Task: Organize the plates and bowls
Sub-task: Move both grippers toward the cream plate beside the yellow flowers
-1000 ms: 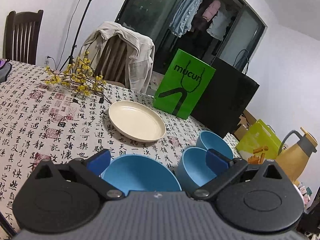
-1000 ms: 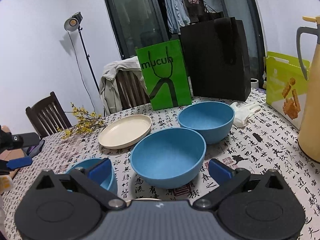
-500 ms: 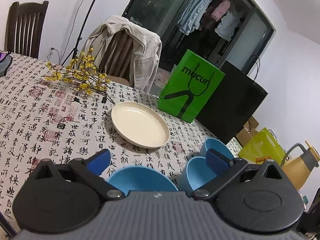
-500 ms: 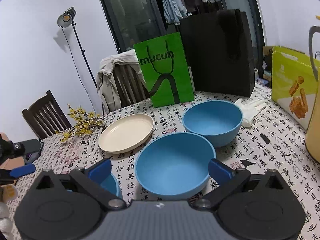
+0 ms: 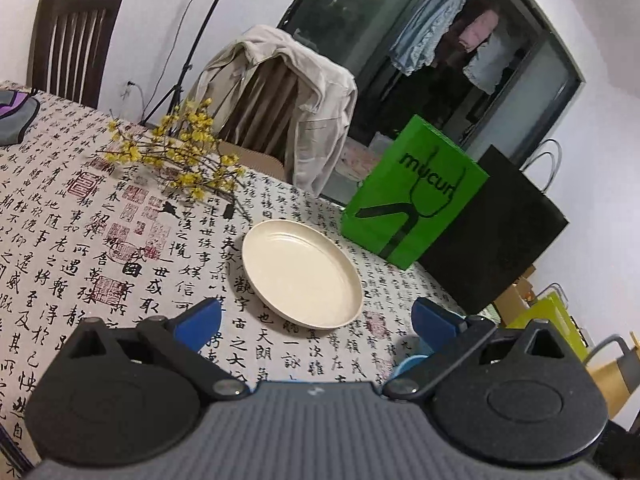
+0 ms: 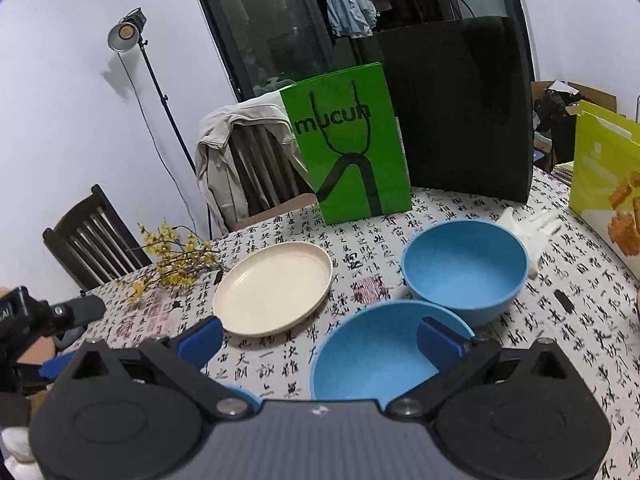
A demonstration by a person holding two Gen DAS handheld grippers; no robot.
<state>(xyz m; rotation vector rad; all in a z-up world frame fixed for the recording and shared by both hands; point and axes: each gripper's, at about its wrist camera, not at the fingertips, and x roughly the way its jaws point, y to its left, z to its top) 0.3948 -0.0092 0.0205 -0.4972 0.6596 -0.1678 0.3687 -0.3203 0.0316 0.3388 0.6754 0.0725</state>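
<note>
Blue bowls: the near bowl and far bowl sit empty, touching, right of the empty cream plate on the tabletop. A green bag stands beyond. Left gripper and right gripper hover, jaws wide, holding nothing.

The cream plate looks smooth with a soft sheen, while the two blue bowls, near and far, look matt and faintly speckled. A printed cloth covers the desk. The green bag is glossy paper; the black bag is duller. The chair at far left is dark wood. Each gripper's body is ribbed matt plastic.
</note>
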